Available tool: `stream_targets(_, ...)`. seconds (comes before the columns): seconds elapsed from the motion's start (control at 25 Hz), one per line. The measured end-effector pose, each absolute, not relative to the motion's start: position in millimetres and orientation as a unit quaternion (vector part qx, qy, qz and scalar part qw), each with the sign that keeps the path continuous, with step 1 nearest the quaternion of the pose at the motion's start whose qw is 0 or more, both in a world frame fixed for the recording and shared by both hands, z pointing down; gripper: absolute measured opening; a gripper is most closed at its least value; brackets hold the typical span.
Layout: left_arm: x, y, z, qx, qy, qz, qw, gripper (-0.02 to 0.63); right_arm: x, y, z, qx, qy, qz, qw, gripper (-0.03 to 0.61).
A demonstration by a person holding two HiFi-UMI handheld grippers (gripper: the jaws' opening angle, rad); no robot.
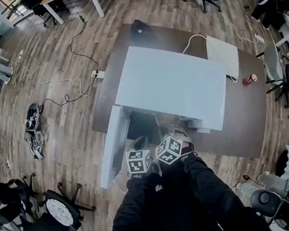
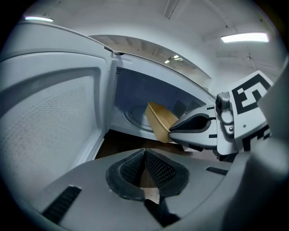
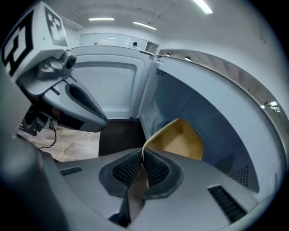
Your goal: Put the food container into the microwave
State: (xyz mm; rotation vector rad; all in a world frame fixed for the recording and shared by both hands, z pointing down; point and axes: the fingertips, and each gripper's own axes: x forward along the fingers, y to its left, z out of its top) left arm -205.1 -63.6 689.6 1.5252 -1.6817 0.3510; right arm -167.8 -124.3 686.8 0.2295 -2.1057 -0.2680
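Table [image 1: 256, 123]: brown, bearing all items below.

Microwave [image 1: 172, 85]: white, standing on the table, cavity facing the person.

Door [image 1: 112, 145]: swung fully open to the left side.

White flat slab [image 1: 223, 55]: lies on the table just beside the microwave's far right corner.

Container [image 3: 180, 140]: tan, open-topped and tilted, sitting in the mouth of the cavity, right of centre. Whether its base touches the cavity floor cannot be told.

Right gripper [image 3: 142, 155]: at the cavity opening, jaws clamped on the container's near rim.

Left gripper [image 2: 145, 158]: just beside the right one, in front of the open cavity near the door. Its jaws are pressed together with nothing held, clear of the container.

Red can [image 1: 251, 79]: lies near the slab, well apart from the grippers.
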Motion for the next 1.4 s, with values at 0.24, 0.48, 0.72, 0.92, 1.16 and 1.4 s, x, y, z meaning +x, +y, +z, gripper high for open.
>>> stream_targets(0.24,-218,-72,703,0.601,-0.668,0.139,0.416,0.034,-185,-140,696,0.092,-0.859,-0.133,0.486,0.034)
stream_targets(0.48,-231,-87,715,0.590,-0.670,0.140,0.428,0.034,-198,-165,701,0.090,-0.853,-0.163,0.487,0.034)
stream_targets(0.72,-232,-87,717,0.587,-0.671,0.143,0.430,0.034,-199,-172,704,0.099,-0.851,-0.183,0.483,0.035)
stream_targets(0.92,-234,-91,710,0.590,-0.671,0.142,0.426,0.034,-201,-181,698,0.109,-0.858,-0.172,0.471,0.061)
stream_targets(1.16,-222,-67,699,0.606,-0.667,0.139,0.409,0.034,-182,-157,676,0.145,-0.874,-0.141,0.443,0.103)
stream_targets(1.4,-205,-56,648,0.639,-0.676,0.115,0.348,0.034,-147,-122,623,0.249,-0.891,-0.057,0.376,0.050)
